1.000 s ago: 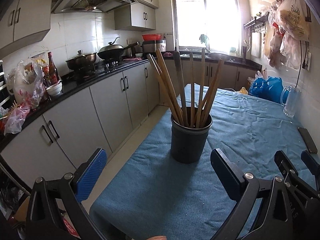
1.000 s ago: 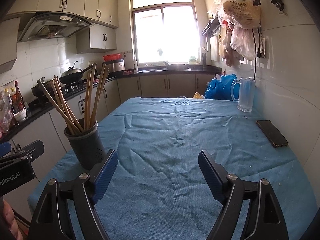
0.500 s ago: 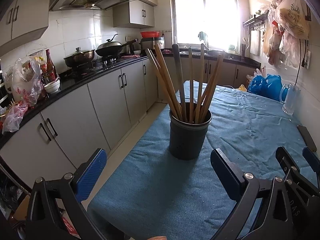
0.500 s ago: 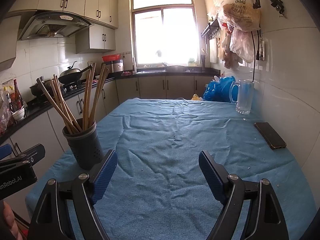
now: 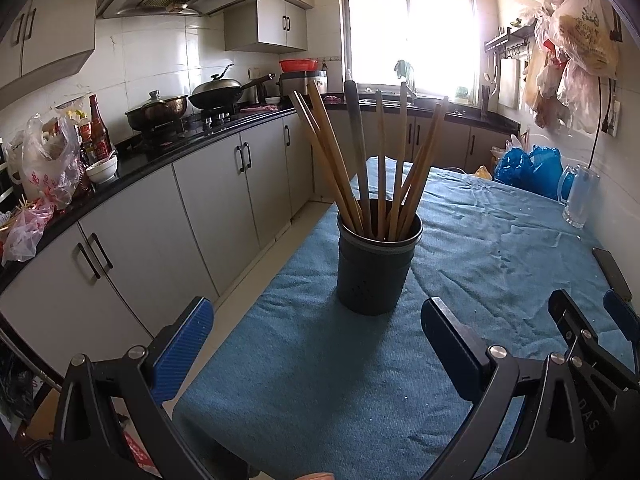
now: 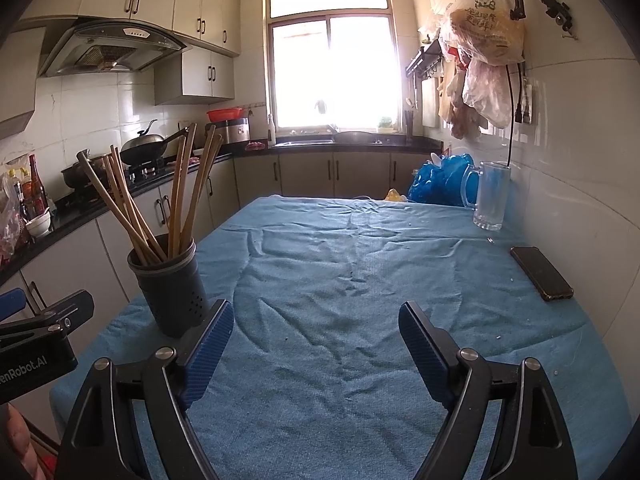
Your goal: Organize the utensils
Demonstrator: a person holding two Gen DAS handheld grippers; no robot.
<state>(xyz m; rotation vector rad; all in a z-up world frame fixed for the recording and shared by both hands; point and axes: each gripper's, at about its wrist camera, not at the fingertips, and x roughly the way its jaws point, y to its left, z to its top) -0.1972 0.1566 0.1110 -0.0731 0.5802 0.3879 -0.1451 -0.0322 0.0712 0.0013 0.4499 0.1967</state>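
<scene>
The dark utensil holder [image 5: 378, 268] stood upright on the blue-clothed table [image 6: 360, 288], near its edge on the cabinet side, just ahead of your left tongs [image 5: 316, 346]. Wooden chopsticks [image 5: 340, 160] and one darker handle, perhaps a spoon, leaned fanned out inside it. You held both tongs spread wide and empty; your right tongs [image 6: 316, 344] hung beside the holder, toward the middle of the table. No loose utensil lay anywhere on the cloth around the holder, so the gathering looked done. Only a phone [image 6: 541, 273] and a glass mug [image 6: 490, 196] sat well away from the holder, by the wall.
</scene>
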